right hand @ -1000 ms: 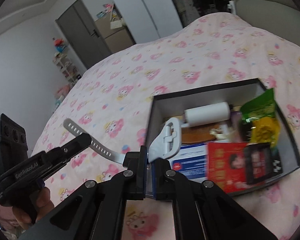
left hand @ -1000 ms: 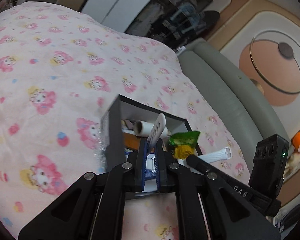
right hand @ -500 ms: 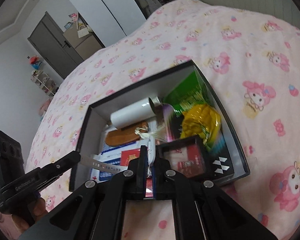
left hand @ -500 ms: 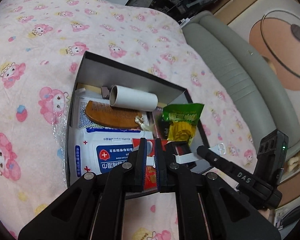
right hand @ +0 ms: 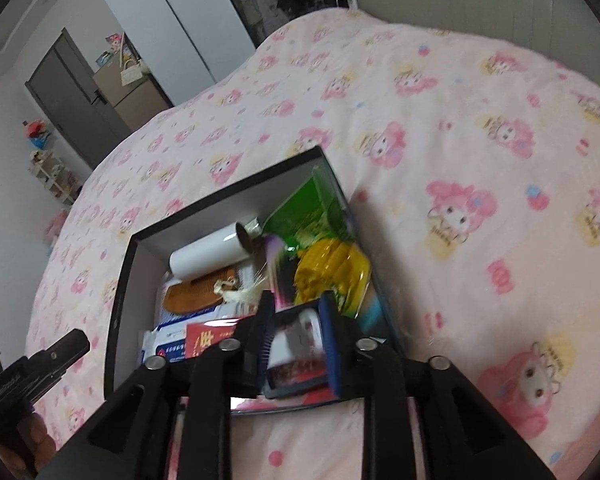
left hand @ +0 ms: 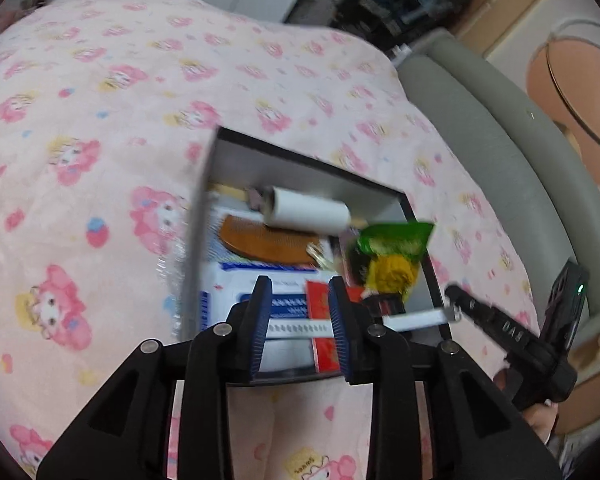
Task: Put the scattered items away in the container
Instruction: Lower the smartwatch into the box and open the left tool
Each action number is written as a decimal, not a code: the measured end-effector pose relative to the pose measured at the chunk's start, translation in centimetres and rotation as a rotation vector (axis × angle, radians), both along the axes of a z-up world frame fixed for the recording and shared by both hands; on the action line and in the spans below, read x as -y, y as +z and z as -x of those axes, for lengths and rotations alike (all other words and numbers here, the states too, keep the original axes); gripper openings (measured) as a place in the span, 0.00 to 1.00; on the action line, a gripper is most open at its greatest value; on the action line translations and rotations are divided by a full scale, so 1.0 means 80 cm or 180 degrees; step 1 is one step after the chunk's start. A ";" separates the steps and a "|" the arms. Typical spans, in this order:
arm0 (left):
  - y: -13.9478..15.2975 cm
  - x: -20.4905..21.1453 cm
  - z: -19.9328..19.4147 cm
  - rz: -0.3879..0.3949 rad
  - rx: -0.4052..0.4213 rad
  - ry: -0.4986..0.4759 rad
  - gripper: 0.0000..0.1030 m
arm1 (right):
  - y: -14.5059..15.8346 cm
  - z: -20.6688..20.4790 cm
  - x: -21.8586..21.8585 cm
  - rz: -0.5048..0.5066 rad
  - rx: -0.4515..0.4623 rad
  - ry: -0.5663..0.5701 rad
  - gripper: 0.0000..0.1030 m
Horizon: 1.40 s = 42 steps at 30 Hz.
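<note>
Both grippers were shut on a white strap a moment ago, one at each end, and now their jaws are opening. Between the left gripper's (left hand: pixel 300 312) blue pads (left hand: pixel 260 320) the white strap (left hand: pixel 296 327) lies flat across the things in the box, and the pads do not press on it. Its far end (left hand: pixel 418 319) reaches out to the right, just beside the tip of the right gripper (left hand: pixel 460 304). From the right wrist view, the right gripper (right hand: pixel 296 336) hangs over the near corner of the black box (right hand: pixel 118 304), with a blurry dark card under its pads; I cannot tell if the strap is between them. Just ahead of the tools, inside the box, lie a white roll (right hand: pixel 208 256), a brown comb (right hand: pixel 192 296), a green and yellow snack bag (right hand: pixel 324 256) and a red packet (right hand: pixel 208 336). The box sits on a pink blanket (right hand: pixel 460 160).
</note>
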<state>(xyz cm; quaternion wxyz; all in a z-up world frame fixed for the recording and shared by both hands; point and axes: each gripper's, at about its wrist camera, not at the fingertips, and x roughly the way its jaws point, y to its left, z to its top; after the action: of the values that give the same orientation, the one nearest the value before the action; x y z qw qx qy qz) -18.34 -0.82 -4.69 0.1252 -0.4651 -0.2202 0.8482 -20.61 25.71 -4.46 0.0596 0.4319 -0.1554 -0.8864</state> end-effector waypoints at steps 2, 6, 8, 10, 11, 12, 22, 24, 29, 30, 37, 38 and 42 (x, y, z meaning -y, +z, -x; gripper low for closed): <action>-0.015 -0.017 0.005 0.0012 0.0114 -0.0128 0.27 | 0.006 -0.004 0.003 -0.0056 -0.0097 0.0001 0.21; -0.044 -0.045 0.015 -0.0035 0.0353 -0.0317 0.27 | -0.003 -0.005 0.018 -0.0227 -0.0077 0.0250 0.24; -0.052 -0.057 0.019 0.0054 0.0442 -0.0355 0.27 | -0.016 -0.002 0.027 -0.0289 0.0057 0.0387 0.24; -0.058 -0.065 0.022 0.0152 0.0516 -0.0373 0.27 | -0.028 -0.001 0.032 -0.0291 0.0170 0.0469 0.24; -0.060 -0.068 0.024 0.0193 0.0530 -0.0373 0.27 | -0.032 0.000 0.034 -0.0285 0.0192 0.0503 0.24; -0.062 -0.069 0.026 0.0226 0.0545 -0.0368 0.27 | -0.038 0.003 0.037 -0.0297 0.0232 0.0550 0.24; -0.058 -0.063 0.030 0.0206 0.0437 -0.0356 0.27 | -0.011 -0.002 0.045 -0.0363 -0.0039 0.0476 0.24; -0.059 -0.062 0.034 0.0234 0.0463 -0.0302 0.27 | -0.009 -0.003 0.053 -0.0396 -0.0061 0.0542 0.27; -0.044 -0.060 0.018 0.0347 0.0378 -0.0323 0.27 | -0.040 0.001 0.075 -0.0533 0.0376 0.0660 0.29; -0.040 -0.057 0.012 0.0340 0.0363 -0.0323 0.27 | -0.042 -0.005 0.075 -0.0513 0.0370 0.0682 0.29; 0.008 -0.042 -0.018 0.0387 0.0094 -0.0209 0.30 | 0.000 -0.037 0.071 -0.0528 0.0126 0.0638 0.29; 0.019 -0.041 -0.023 0.0407 0.0018 -0.0197 0.32 | 0.010 -0.043 0.072 -0.0554 0.0068 0.0618 0.30; 0.067 -0.039 -0.044 0.0518 -0.0310 -0.0153 0.52 | 0.050 -0.061 0.077 -0.0634 -0.0136 0.0601 0.46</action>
<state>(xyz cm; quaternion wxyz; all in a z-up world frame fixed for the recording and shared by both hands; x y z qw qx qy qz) -14.82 2.33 0.68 0.1178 -0.4371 -0.1330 0.8817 -15.70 19.53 -0.49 0.1029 0.4294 -0.0239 -0.8969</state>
